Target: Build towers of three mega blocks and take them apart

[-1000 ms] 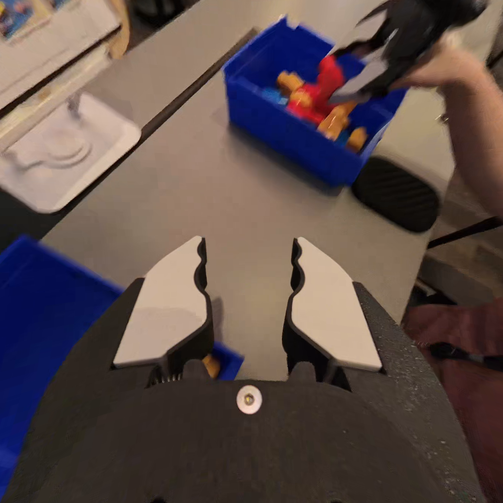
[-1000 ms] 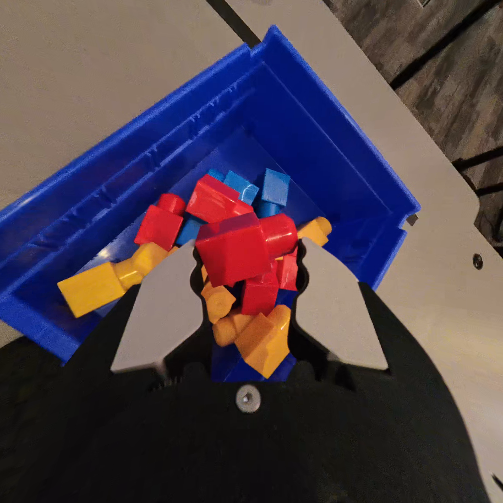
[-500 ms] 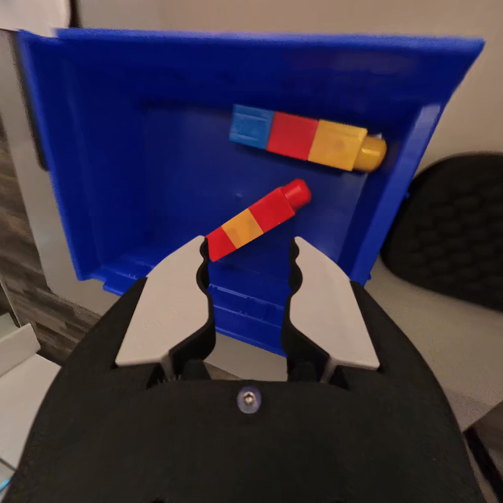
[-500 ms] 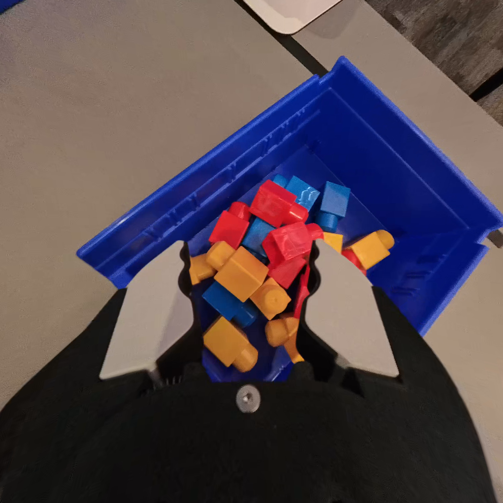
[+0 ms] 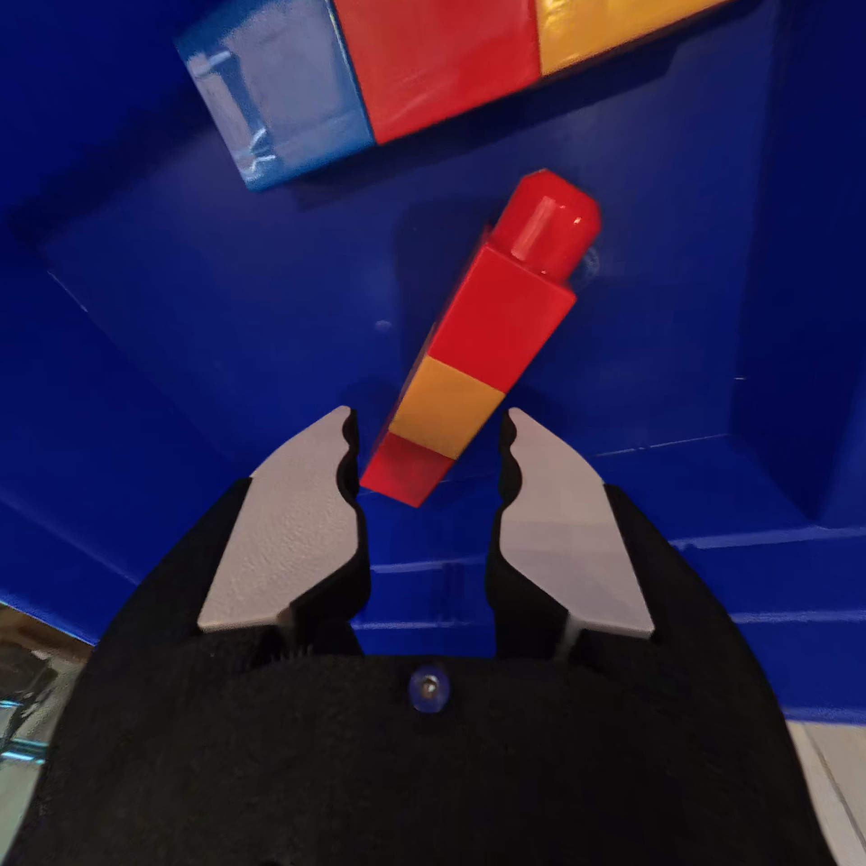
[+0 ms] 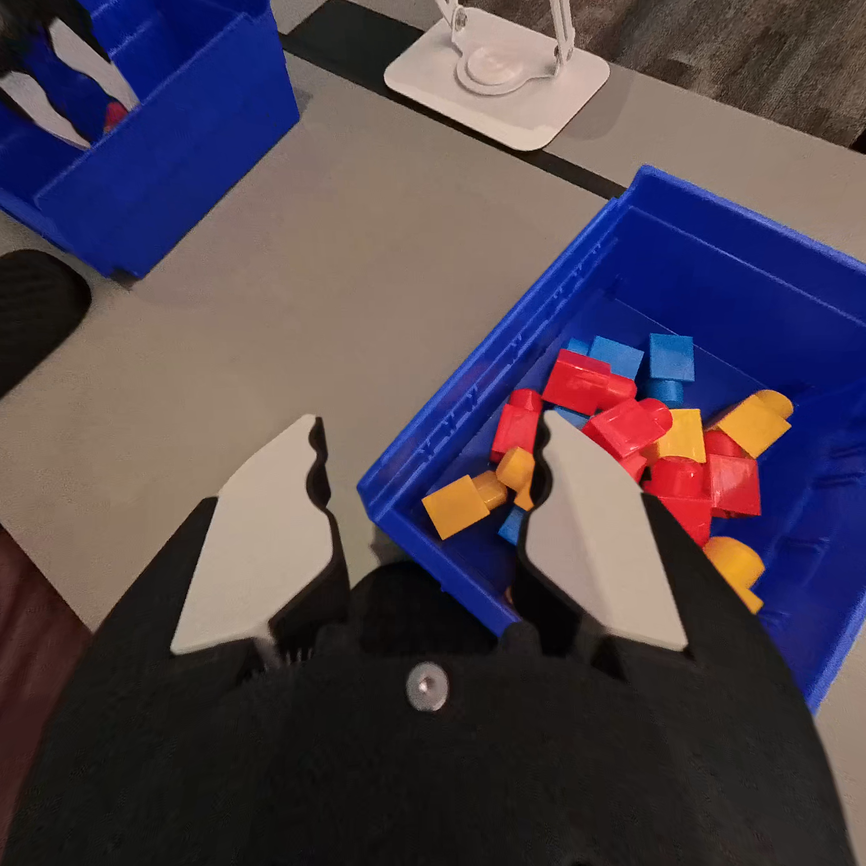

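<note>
blue-red-yellow tower [image 5: 421, 70] cut off at top edge, left gripper [image 6: 70, 89] blurred and partly hidden behind bin wall [image 6: 187, 140]

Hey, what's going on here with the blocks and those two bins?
A person works two tongs. The left tongs reach open into a blue bin, straddling a lying red-yellow-red tower without gripping it; a blue-red-yellow tower lies beyond. The right tongs hang open and empty beside the bin of loose blocks.

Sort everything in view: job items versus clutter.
Job:
red-orange-red plastic block tower
blue-red-orange block tower
loose red, orange, blue blocks
two blue plastic bins
both open claws

Clutter:
white stand base
black mesh pad
</note>
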`<state>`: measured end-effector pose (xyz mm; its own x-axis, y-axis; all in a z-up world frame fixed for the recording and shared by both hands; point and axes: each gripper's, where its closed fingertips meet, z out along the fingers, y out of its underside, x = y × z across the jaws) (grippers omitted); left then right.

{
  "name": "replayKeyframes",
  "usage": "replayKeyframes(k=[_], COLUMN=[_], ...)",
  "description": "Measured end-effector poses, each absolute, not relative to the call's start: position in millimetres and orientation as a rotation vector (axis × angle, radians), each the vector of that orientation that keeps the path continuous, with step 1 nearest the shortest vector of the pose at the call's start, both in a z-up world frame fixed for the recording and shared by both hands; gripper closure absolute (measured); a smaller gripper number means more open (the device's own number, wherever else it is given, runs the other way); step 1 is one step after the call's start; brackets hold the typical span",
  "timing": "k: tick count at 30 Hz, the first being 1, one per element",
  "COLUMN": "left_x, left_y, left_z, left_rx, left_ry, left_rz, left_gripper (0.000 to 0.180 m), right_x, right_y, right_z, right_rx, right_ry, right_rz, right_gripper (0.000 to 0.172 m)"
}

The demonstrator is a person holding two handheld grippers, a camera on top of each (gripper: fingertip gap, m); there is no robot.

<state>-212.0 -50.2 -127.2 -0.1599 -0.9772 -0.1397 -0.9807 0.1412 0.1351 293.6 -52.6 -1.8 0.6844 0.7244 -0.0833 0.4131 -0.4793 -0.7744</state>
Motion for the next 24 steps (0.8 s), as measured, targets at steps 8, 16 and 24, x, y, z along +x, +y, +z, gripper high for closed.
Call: replayKeyframes(k=[8,16,24], left_x=[-213.8,-195.2,-125.9], left_y=[-53.4,-53.9,-51.1], left_z=[-148.4,-108.2,88.6], left_rx=[-2.088,-2.284,-1.918], left_ry=[2.382,1.970,1.078], left_rz=[0.283,-0.068,-0.558], left_gripper=[0.142,0.144,0.144], right_x=[280.6,269.5,188.5], right_y=[-58.5,-59.2,-65.1], right_z=[13.4,14.1,47.6], right_rx=[-2.096,-2.026,-1.741], right_ry=[-0.897,-0.957,-1.140], right_rz=[0.537,0.647,0.875], right_gripper=[0.086,0.087,0.092])
